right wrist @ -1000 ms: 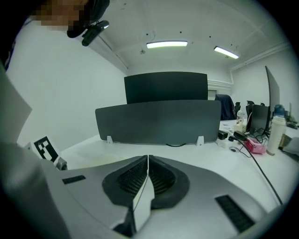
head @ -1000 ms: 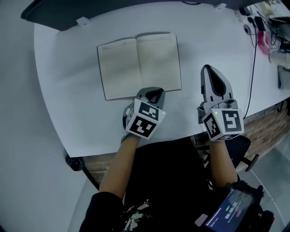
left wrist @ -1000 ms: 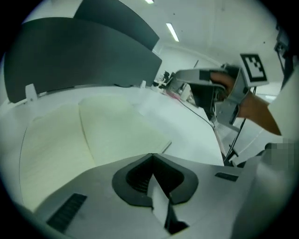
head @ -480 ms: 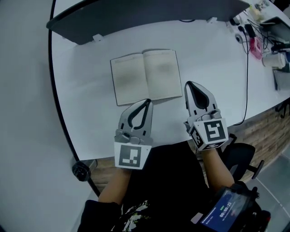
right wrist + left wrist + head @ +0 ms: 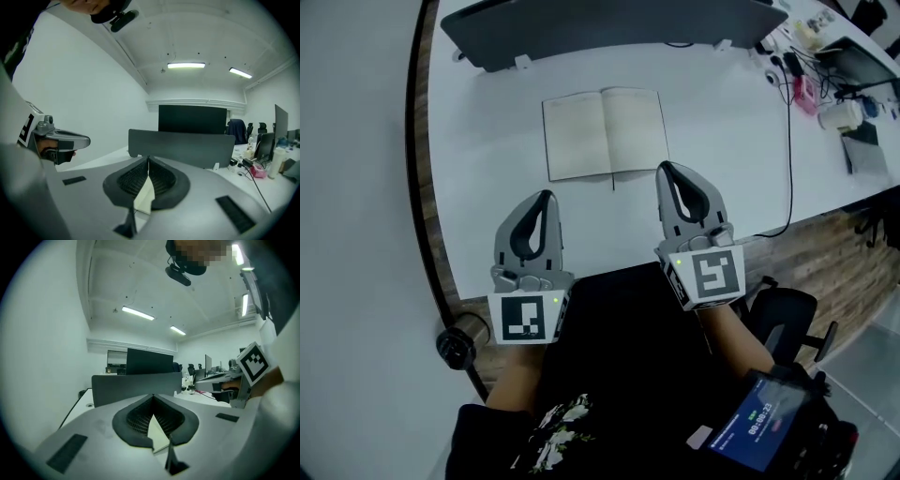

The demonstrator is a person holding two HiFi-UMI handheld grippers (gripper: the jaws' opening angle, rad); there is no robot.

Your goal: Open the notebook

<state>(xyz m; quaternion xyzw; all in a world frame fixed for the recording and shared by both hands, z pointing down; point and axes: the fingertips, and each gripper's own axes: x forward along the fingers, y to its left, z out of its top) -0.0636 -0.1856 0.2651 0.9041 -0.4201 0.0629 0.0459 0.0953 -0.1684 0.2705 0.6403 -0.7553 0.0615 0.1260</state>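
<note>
The notebook [image 5: 605, 131] lies open and flat on the white table [image 5: 487, 187], both blank pages showing. My left gripper [image 5: 546, 195] hovers short of its near left corner, jaws shut and empty. The right gripper [image 5: 667, 167] hangs just off the notebook's near right corner, also shut with nothing in it. In the left gripper view the jaws [image 5: 153, 397] meet at the tip, and a pale slice of notebook [image 5: 158, 432] shows below them. In the right gripper view the closed jaws [image 5: 148, 159] frame a strip of the notebook [image 5: 144, 199].
A dark grey divider panel [image 5: 609, 23] runs along the table's far edge. A black cable [image 5: 789, 141] trails over the right side, with small desk items [image 5: 811, 89] behind it. An office chair [image 5: 783, 314] stands at the near right.
Both grippers have drawn back from the notebook toward the person and risen. The left one has tipped from pointing down to nearly level. The notebook stays open.
</note>
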